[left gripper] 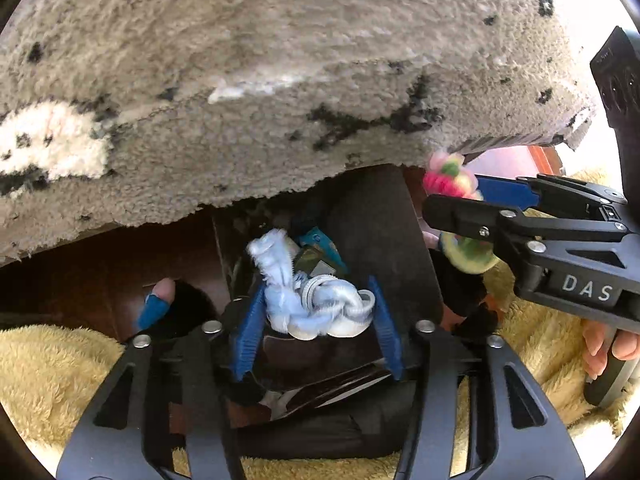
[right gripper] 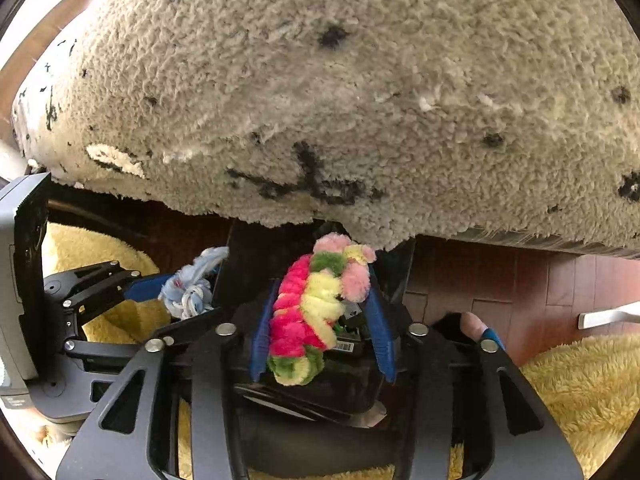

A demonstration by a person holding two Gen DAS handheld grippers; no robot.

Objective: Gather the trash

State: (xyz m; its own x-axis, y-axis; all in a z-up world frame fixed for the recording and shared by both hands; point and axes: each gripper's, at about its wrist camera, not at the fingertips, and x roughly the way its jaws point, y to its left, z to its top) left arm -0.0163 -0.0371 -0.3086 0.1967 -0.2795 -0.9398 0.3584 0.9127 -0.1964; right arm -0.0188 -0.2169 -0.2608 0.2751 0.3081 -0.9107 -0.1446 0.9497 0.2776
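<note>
The left gripper [left gripper: 316,312] stands part-open around a pale blue knotted rope [left gripper: 308,304]; the right gripper [right gripper: 320,320] likewise around a pink-yellow-green chenille braid [right gripper: 308,316], perhaps touching one pad. Both hang over a dark bin [left gripper: 380,240], beside a grey rug [left gripper: 280,80].

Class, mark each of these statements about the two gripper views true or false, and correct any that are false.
1. The left gripper has a pale blue knotted rope between its fingers. True.
2. The piece at the right gripper is plain white. False: the pompom braid is pink, yellow and green.
3. A dark bin sits below both grippers. True.
4. The rug is solid red. False: it is beige with black marks.
</note>
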